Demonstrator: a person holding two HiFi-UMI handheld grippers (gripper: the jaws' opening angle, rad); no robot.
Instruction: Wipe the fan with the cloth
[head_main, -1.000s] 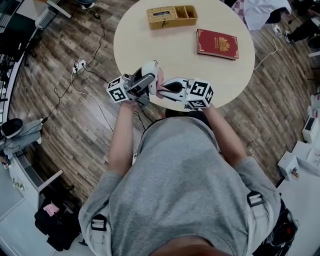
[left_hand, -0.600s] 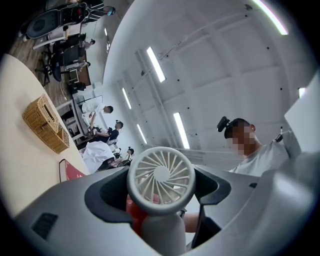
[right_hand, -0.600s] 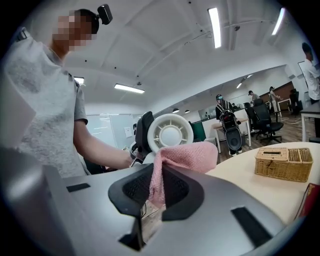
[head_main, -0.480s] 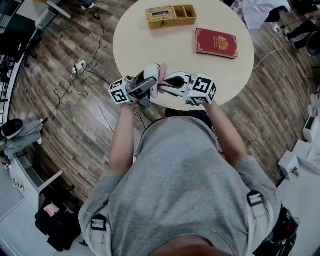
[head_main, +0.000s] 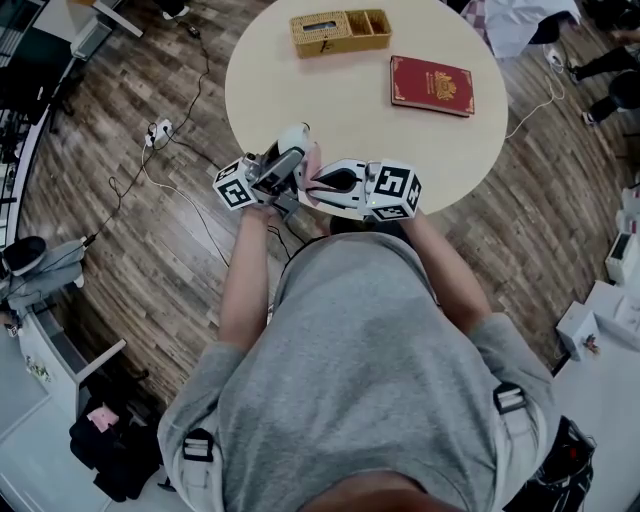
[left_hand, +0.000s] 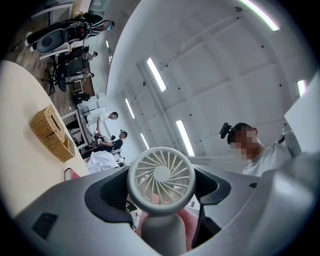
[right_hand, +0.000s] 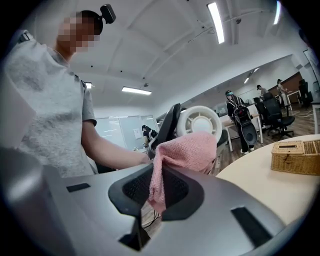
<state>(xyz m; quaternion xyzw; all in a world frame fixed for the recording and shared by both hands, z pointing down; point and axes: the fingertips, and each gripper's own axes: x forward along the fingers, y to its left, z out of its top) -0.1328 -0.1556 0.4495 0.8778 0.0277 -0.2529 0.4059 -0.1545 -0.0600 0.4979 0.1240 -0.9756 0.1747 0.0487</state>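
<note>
Left gripper (left_hand: 161, 200) clamps the fan (left_hand: 161, 176) by its stem; right gripper (right_hand: 156, 192), jaws narrow, pinches the cloth (right_hand: 187, 150). Wiping goes best with light strokes against a steadied fan.

fan (left_hand: 161, 175): we read smooth white plastic, matt, with a moulded spoked grille.
cloth (right_hand: 187, 150): we see pink knitted fabric, soft and nubbly.
left tongs (left_hand: 161, 192), right tongs (right_hand: 157, 187): matt grey plastic shells; the black inner pads look finely textured to us.
table (head_main: 330, 90): a smooth, pale cream top, matt.
basket (right_hand: 295, 160): woven wicker, rough.
book (head_main: 432, 86): red cover with gold stamping.
floor (head_main: 120, 250): we note grainy wood planks.
</note>
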